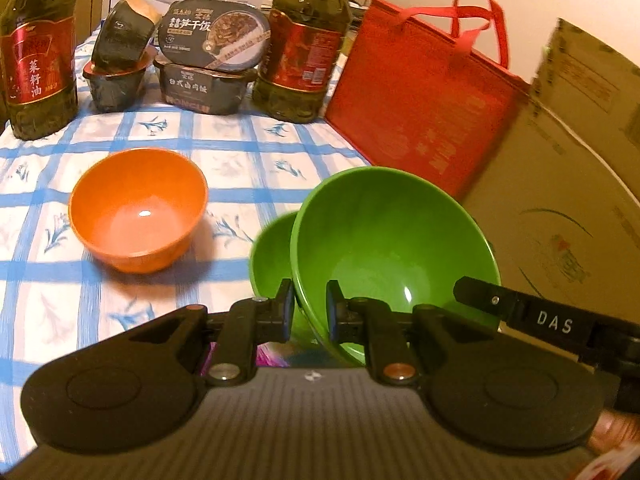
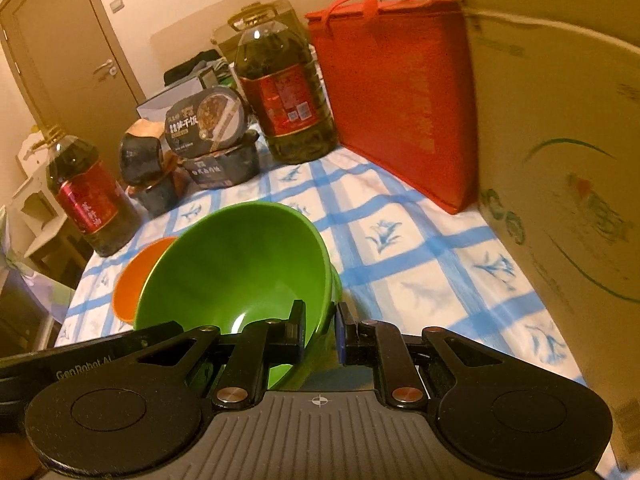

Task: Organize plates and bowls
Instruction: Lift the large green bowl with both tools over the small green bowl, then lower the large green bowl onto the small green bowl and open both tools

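A large green bowl (image 1: pixel 392 248) hangs tilted above the blue-checked tablecloth (image 1: pixel 240 152). My left gripper (image 1: pixel 309 312) is shut on its near left rim. In the right wrist view the same-looking green bowl (image 2: pixel 240 264) has my right gripper (image 2: pixel 322 336) shut on its right rim. A second green bowl (image 1: pixel 272 256) peeks out behind the first; I cannot tell whether the two are nested. An orange bowl (image 1: pixel 138 208) stands upright on the cloth to the left, partly hidden behind the green one (image 2: pixel 134 280) in the right wrist view.
Two big oil bottles (image 1: pixel 38 52) (image 1: pixel 304 52) and stacked ready-meal boxes (image 1: pixel 212 60) line the back of the table. A red bag (image 1: pixel 420 92) and a large cardboard box (image 1: pixel 560 200) stand close on the right. A door (image 2: pixel 60 48) is at the back left.
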### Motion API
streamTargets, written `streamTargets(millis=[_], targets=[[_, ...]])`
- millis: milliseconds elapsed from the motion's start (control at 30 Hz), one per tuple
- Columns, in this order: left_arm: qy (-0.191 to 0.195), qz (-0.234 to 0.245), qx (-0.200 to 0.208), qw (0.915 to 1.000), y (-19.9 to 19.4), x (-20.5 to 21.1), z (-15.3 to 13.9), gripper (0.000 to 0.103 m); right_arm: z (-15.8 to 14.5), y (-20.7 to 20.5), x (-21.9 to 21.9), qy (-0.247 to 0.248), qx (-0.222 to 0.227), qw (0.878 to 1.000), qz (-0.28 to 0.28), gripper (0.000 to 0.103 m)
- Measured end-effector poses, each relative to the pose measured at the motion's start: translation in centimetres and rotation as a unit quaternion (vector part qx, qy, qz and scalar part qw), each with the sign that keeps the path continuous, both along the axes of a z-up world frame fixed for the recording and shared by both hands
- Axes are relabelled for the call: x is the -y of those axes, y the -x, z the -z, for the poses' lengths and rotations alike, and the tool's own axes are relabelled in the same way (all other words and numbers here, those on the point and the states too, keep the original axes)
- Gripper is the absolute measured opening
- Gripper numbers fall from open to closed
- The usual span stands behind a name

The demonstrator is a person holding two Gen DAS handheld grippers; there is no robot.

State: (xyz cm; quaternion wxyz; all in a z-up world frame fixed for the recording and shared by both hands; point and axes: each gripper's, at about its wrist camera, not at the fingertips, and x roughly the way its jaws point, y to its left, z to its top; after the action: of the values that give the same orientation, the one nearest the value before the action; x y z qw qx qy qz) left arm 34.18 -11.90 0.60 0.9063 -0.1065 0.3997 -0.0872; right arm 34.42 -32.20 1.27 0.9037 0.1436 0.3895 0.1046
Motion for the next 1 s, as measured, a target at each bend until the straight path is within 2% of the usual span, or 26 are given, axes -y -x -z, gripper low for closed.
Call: streamTargets(millis=[333,700,1000], targets=[[-0.022,-0.001,-0.016,0.9996,-4.2,-0.4,2.7,0.014,2.9,-4.0,-1.2,0.021,-0.018,1.000,-0.013,0.015],[-0.043,0.002,-0.016,0.9990,-4.9,-0.5,4.7,0.014,5.1,-4.9,-2.4,0.047,-0.026,0.998,-0.030,0.015],[-0.061,0.008,-0.003,0.9981,-4.6,-0.1,4.8,0.014,5.4,-4.6,-3.0,0.070,-0.012,0.997,-0.032,0.015]])
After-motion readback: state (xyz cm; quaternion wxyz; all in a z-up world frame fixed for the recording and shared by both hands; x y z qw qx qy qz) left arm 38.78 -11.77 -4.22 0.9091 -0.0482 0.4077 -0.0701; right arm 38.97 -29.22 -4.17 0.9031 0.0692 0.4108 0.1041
